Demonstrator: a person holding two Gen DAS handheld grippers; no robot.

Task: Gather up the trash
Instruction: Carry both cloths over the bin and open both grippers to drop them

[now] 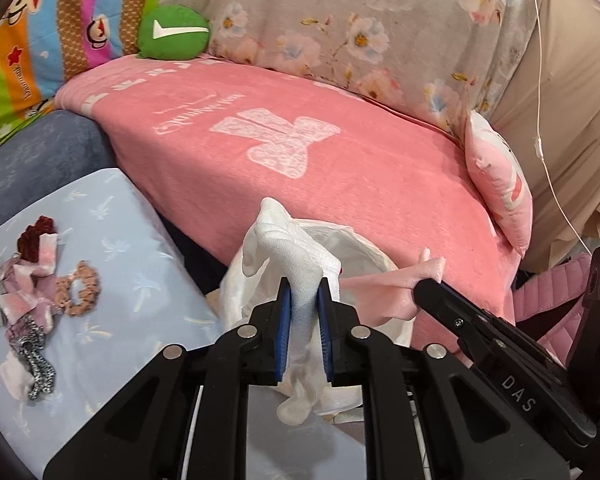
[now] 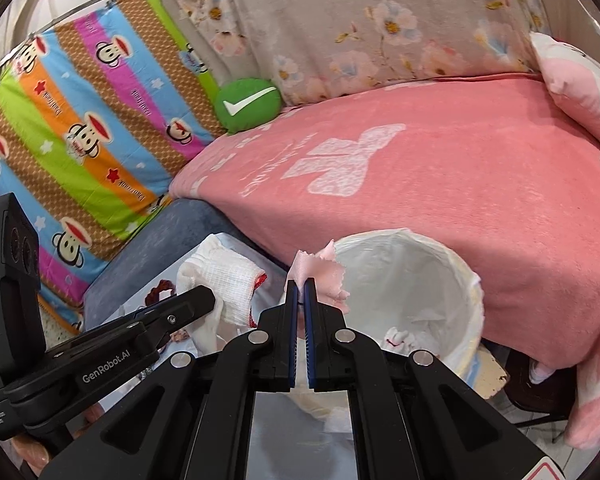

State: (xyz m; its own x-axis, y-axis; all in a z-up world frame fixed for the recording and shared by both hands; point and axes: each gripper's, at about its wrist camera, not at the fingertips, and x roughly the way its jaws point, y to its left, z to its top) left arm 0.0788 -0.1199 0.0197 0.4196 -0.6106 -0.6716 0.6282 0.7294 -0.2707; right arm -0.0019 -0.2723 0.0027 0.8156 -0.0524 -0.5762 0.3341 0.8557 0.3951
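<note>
My left gripper [image 1: 305,292] is shut on a white cloth glove [image 1: 290,240], held just left of the bin; the glove also shows in the right wrist view [image 2: 224,276]. My right gripper [image 2: 301,284] is shut on a pink scrap of tissue [image 2: 324,266], held over the near left rim of the white-lined trash bin [image 2: 472,280]. The pink scrap also shows in the left wrist view [image 1: 384,290], in front of the bin liner [image 1: 356,240]. A few white scraps lie in the bin's bottom [image 2: 400,338]. More scraps and hair ties [image 1: 32,268] lie on the light blue surface [image 1: 120,248] at left.
A sofa with a pink blanket [image 1: 300,128] stands right behind the bin. A green cushion with a white check mark [image 1: 174,32] and a pink pillow [image 1: 500,184] rest on it. A striped monkey-print cloth [image 2: 80,128] hangs at left. A thin white cord [image 1: 540,120] dangles at right.
</note>
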